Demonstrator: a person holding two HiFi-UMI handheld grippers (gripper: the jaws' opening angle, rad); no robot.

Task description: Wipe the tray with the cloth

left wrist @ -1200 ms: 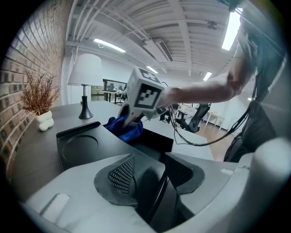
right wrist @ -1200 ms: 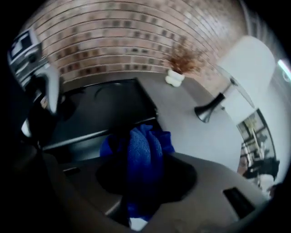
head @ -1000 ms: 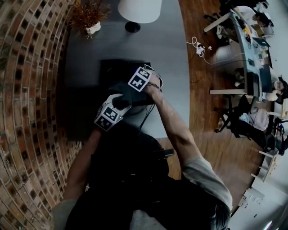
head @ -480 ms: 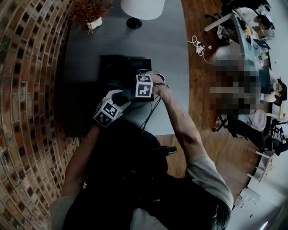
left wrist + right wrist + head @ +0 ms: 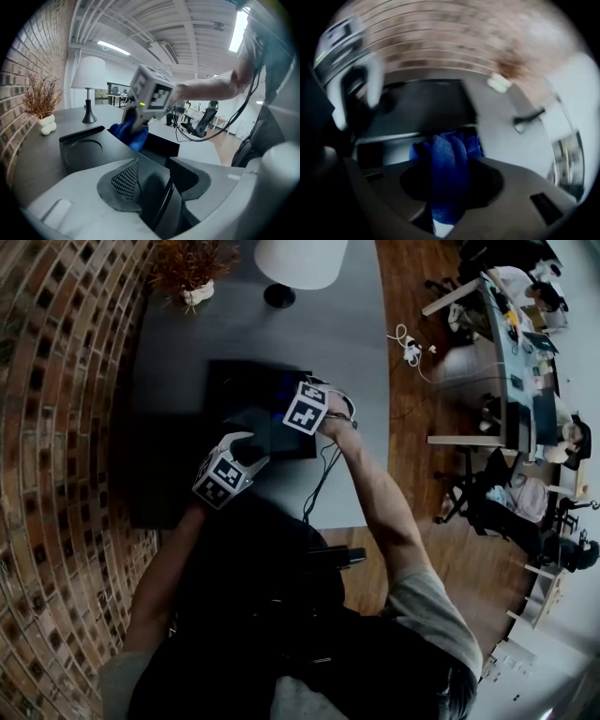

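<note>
A black tray (image 5: 234, 381) with a round recess (image 5: 82, 152) lies on the grey table (image 5: 347, 352). My right gripper (image 5: 289, 397) is shut on a bunched blue cloth (image 5: 447, 159) and presses it onto the tray's right part; the cloth (image 5: 131, 133) hangs under that gripper's marker cube (image 5: 150, 96). My left gripper (image 5: 247, 454) sits at the tray's near edge. Its jaws (image 5: 154, 180) are closed on the thin black rim (image 5: 161, 211). The right gripper's own jaws (image 5: 445, 176) are mostly hidden by the cloth.
A white-shaded lamp (image 5: 295, 259) and a dried plant in a white vase (image 5: 192, 292) stand at the table's far side. A brick wall (image 5: 56, 427) runs along the left. Cables trail from the right gripper over the table's near edge. Desks and chairs (image 5: 506, 474) lie right.
The right gripper dragged the cloth toward me across the tray, then pushed it a little farther away again. The left gripper stayed at the tray's near edge.
</note>
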